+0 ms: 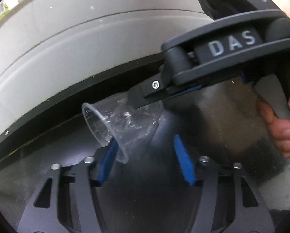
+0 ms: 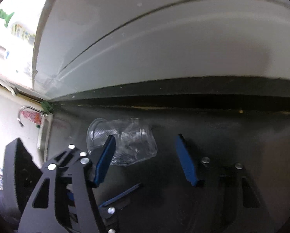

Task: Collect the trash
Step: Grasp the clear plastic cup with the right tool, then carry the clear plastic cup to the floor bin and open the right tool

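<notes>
- A crumpled clear plastic cup (image 2: 123, 143) lies on its side on a dark glossy countertop (image 2: 232, 136), its open rim toward nine o'clock; a pale grey wall panel (image 2: 164, 48) rises behind it at twelve o'clock.
- In the left wrist view, the right gripper (image 1: 143, 101) reaches in from two o'clock, its black fingers touching the cup (image 1: 121, 122); whether they are clamped on it cannot be told.
- The left gripper (image 1: 145, 159) has its blue-padded fingers spread apart; the cup's rim sits just beside the left pad.
- A hand (image 1: 281, 128) grips the grey handle at three o'clock.
</notes>
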